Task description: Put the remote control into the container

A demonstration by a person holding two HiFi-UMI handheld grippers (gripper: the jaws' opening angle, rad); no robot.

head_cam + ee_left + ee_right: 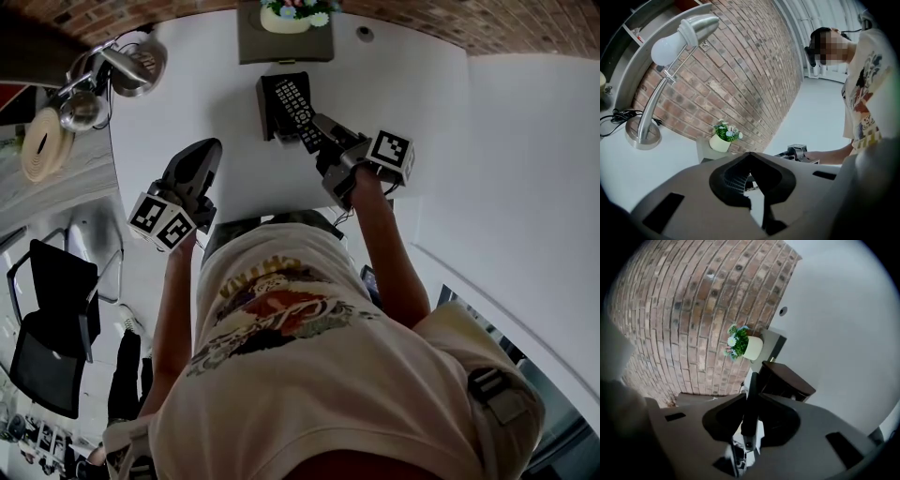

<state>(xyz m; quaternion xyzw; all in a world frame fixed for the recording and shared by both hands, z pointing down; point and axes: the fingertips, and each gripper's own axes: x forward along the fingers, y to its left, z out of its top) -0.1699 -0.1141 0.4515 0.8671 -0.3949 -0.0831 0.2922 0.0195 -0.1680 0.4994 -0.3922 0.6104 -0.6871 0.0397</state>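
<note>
A black remote control point(293, 103) with rows of buttons hangs tilted over a dark open container point(265, 117) on the white table. My right gripper point(323, 129) is shut on the remote's near end. In the right gripper view the remote point(753, 385) stands edge-on between the jaws of that gripper point(751, 401), with the container point(790, 383) just beyond it to the right. My left gripper point(195, 167) hovers to the left of the container, apart from it, shut with nothing in it. In the left gripper view its tips point(751, 161) meet.
A potted plant point(286, 17) on a grey stand sits behind the container against the brick wall. A metal desk lamp point(131, 66) stands at the far left, with its base point(643, 136) on the table. A black chair point(56, 337) is on the floor to the left.
</note>
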